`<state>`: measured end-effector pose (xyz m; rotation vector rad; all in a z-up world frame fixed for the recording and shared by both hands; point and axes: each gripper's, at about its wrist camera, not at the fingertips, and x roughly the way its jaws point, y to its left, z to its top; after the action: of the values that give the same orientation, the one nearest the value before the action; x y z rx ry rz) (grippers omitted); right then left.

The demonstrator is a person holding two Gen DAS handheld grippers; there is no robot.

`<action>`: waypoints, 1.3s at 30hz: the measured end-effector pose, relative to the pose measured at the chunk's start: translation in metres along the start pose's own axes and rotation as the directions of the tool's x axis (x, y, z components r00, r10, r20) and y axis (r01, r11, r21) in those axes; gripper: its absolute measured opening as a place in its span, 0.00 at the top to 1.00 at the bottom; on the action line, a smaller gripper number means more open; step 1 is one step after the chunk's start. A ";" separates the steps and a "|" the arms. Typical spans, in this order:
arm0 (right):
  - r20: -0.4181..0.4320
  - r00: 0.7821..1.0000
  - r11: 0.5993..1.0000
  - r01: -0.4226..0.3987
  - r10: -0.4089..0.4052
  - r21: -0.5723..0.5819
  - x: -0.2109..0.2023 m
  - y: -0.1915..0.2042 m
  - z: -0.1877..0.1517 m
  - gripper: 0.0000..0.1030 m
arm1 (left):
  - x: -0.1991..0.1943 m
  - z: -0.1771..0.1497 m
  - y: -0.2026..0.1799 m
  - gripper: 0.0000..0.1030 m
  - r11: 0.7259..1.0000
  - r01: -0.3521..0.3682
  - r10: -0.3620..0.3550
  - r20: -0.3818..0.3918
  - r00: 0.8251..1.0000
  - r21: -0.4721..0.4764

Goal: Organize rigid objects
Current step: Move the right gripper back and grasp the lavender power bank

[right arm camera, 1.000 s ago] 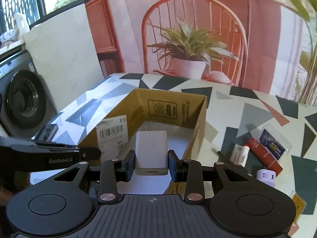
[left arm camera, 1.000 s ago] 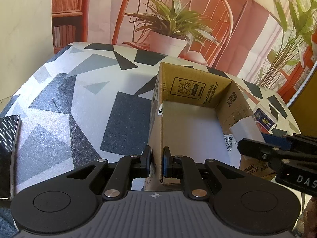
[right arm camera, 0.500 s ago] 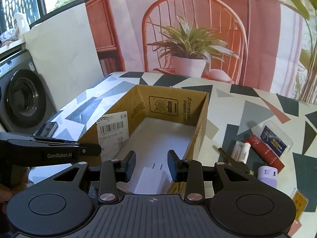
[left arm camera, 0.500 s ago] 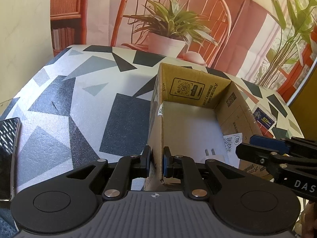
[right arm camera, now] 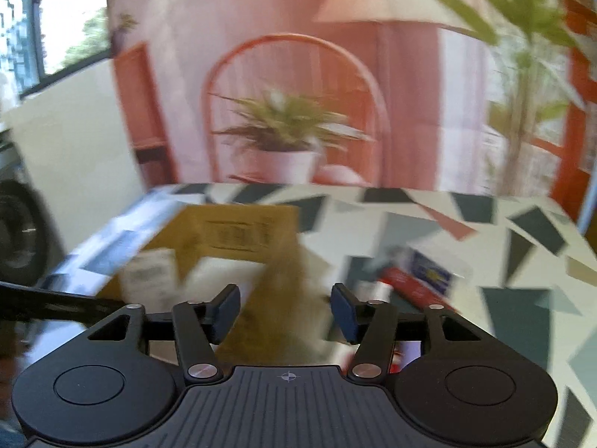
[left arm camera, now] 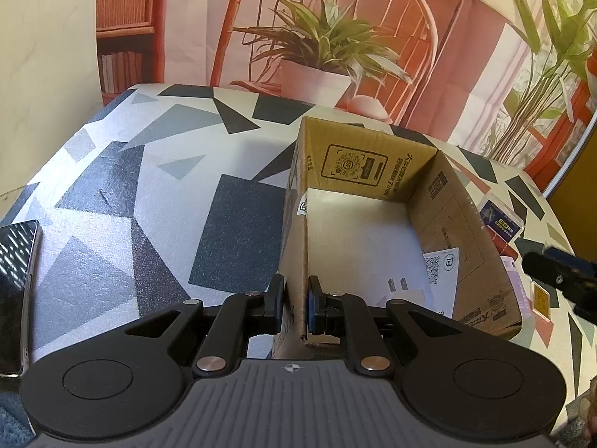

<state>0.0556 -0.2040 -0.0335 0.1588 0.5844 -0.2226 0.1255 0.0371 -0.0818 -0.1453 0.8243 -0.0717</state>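
An open cardboard box [left arm camera: 462, 224] stands on the patterned table. My left gripper [left arm camera: 296, 308] is shut on the box's near left wall. A white charger plug [left arm camera: 405, 295] lies on the box floor near the front. My right gripper [right arm camera: 285, 311] is open and empty, above the box's right wall [right arm camera: 283, 276]; it shows at the right edge of the left wrist view [left arm camera: 559, 280]. The right wrist view is blurred. A red tube [right arm camera: 414, 291] and a blue-labelled packet [right arm camera: 433, 272] lie on the table right of the box.
A black phone [left arm camera: 15, 291] lies at the table's left edge. A yellow card [left arm camera: 541, 300] and a pale purple item [left arm camera: 516, 280] lie right of the box. A potted plant on a chair [left arm camera: 317, 59] stands behind the table.
My right gripper opened and let the white charger drop into the box, then swung up and to the right. My left gripper has kept its hold on the box wall.
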 end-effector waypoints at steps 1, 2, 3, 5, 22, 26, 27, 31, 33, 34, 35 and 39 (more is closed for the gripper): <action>-0.009 1.000 1.000 0.030 -0.030 0.004 0.002 -0.007 -0.004 0.48 | 0.000 0.000 0.000 0.87 1.000 0.000 0.000 0.001 1.000 0.001; -0.016 0.998 0.998 0.059 -0.059 0.011 0.004 -0.015 -0.008 0.45 | -0.001 0.000 0.000 0.87 1.000 -0.001 0.001 0.001 1.000 0.000; -0.020 0.996 0.996 0.083 -0.083 0.016 0.005 -0.021 -0.013 0.44 | 0.000 0.000 0.000 0.87 1.000 -0.001 0.001 0.001 1.000 -0.001; -0.024 0.991 0.991 0.135 -0.135 0.022 0.009 -0.034 -0.023 0.44 | 0.000 -0.001 0.000 0.87 1.000 -0.002 0.002 0.002 1.000 0.000; -0.081 0.970 0.968 0.235 -0.228 0.086 0.044 -0.075 -0.056 0.56 | -0.001 -0.002 -0.001 0.87 1.000 -0.013 0.013 0.001 1.000 0.011; -0.094 0.969 0.969 0.236 -0.229 0.075 0.052 -0.073 -0.055 0.59 | -0.001 -0.002 0.000 0.87 1.000 -0.013 0.013 0.002 1.000 0.013; -0.096 0.968 0.968 0.239 -0.232 0.076 0.054 -0.073 -0.055 0.60 | 0.000 -0.002 0.000 0.87 1.000 -0.013 0.013 0.001 1.000 0.012; -0.117 0.964 0.966 0.248 -0.239 0.072 0.056 -0.075 -0.058 0.63 | -0.001 -0.002 -0.001 0.87 1.000 -0.013 0.013 0.002 1.000 0.014; -0.122 0.963 0.965 0.249 -0.239 0.078 0.055 -0.075 -0.059 0.64 | -0.001 -0.002 0.000 0.87 1.000 -0.013 0.013 0.002 1.000 0.014; -0.127 0.962 0.965 0.251 -0.240 0.078 0.054 -0.074 -0.059 0.64 | -0.001 -0.002 0.000 0.87 1.000 -0.013 0.013 0.002 1.000 0.013; -0.129 0.962 0.965 0.252 -0.240 0.078 0.053 -0.074 -0.060 0.64 | -0.001 -0.002 0.000 0.87 1.000 -0.013 0.013 0.002 1.000 0.013; -0.145 0.959 0.962 0.258 -0.243 0.089 0.046 -0.069 -0.063 0.64 | -0.001 -0.002 0.000 0.87 1.000 -0.013 0.013 0.002 1.000 0.013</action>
<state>0.0425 -0.2645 -0.1175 0.2047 0.7259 -0.4935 0.1237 0.0366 -0.0824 -0.1274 0.8225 -0.0651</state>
